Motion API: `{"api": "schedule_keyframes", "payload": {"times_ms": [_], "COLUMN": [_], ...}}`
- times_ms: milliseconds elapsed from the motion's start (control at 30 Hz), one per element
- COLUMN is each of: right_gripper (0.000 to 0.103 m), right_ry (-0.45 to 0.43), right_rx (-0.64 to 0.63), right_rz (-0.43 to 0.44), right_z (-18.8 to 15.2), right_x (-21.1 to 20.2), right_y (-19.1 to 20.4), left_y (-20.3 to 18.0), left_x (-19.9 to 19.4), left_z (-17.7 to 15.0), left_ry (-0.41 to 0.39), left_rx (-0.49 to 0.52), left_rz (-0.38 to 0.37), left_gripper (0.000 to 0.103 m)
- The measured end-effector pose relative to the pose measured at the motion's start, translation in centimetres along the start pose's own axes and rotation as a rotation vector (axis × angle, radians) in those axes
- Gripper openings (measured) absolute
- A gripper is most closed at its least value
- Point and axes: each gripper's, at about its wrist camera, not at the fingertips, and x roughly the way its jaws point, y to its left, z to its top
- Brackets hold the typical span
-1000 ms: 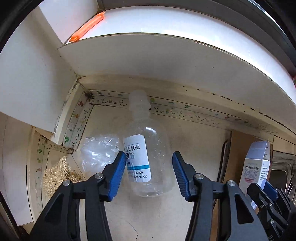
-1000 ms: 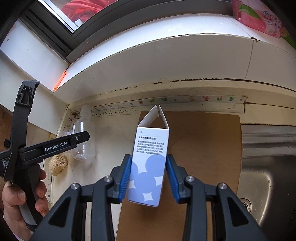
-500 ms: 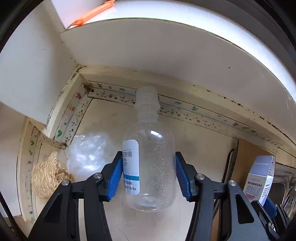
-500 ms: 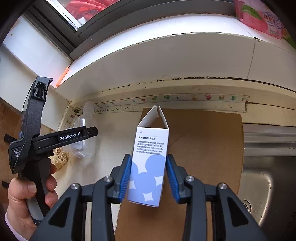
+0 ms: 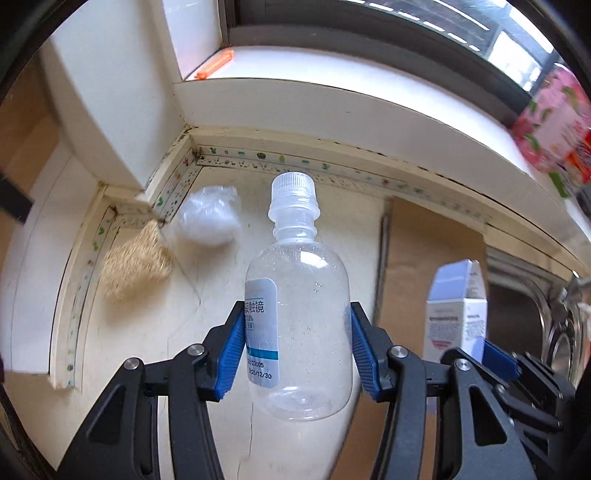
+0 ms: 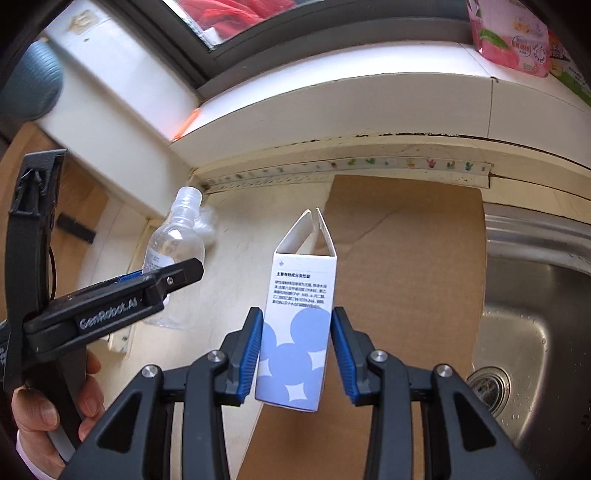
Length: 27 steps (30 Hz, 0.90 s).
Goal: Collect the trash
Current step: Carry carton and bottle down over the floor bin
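Two grippers were in view, each closed on one piece of trash; the left gripper (image 5: 297,354) had its blue pads pressed against both sides of a clear plastic bottle (image 5: 299,325), which stood upright between them, capped, with a white and blue label facing left, and appeared raised off the cream counter (image 5: 207,317); the right gripper (image 6: 295,354) pinched a white carton with pale blue circles (image 6: 297,328), held upright with its top flaps open, above a sheet of brown cardboard (image 6: 406,258) that lay on the counter beside the steel sink (image 6: 532,332); a crumpled clear plastic wrapper (image 5: 208,216) lay on the counter near the back corner, with a tan fibrous scrubber (image 5: 135,258) just beside it to the left; a pink packet (image 6: 509,35) rested on the window ledge at the upper right; an orange strip (image 5: 214,66) lay on the ledge near the window frame; the person's hand (image 6: 51,417) gripped the left tool's handle.
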Motion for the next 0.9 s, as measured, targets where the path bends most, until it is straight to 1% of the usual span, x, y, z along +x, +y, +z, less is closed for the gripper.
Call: {"api": "schedule_keyframes", "payload": {"times_ms": [133,167,333,433,567,733,900], "right_gripper": [0.038,0.038,0.038,0.038,0.038,0.038,0.038], "right_ry": [-0.025,-0.031,-0.054,-0.065,-0.09,-0.111,-0.095], "right_rx": [-0.047,-0.059,-0.12,-0.155,-0.197,-0.211,-0.202], "right_rz": [0.017,0.022,0.031,0.029,0.003,-0.031,-0.065], "right_z": [-2.5,-3.2,-7.2,-9.9,-14.5,-20.5,-27.5], "right_x": [-3.4,-4.3,-8.8,-11.3,-14.7,-17.7,-18.6], "right_y": [2.2,2.8,5.7,7.5,10.1,12.4,14.4], "left_y": [0.4,0.8,1.8,2.7,4.2,5.7,7.3], "left_x": [-5.1,-6.1,-12.2,-15.4,-19.5,-23.3,-24.4], "left_z": [-4.3,-4.9,-10.7,-14.1,-19.4,-26.5,-32.9], "left_ry": [-0.028,-0.031,-0.071,-0.088,-0.11,-0.132,-0.126], "left_rx": [0.005,0.005,0.019,0.015,0.01,0.03,0.037], "left_rz": [-0.052,-0.065,-0.138,-0.18,-0.233,-0.257,-0.306], "left_gripper": [0.052,0.052,0.052,0.052,0.052,0.052,0.052]}}
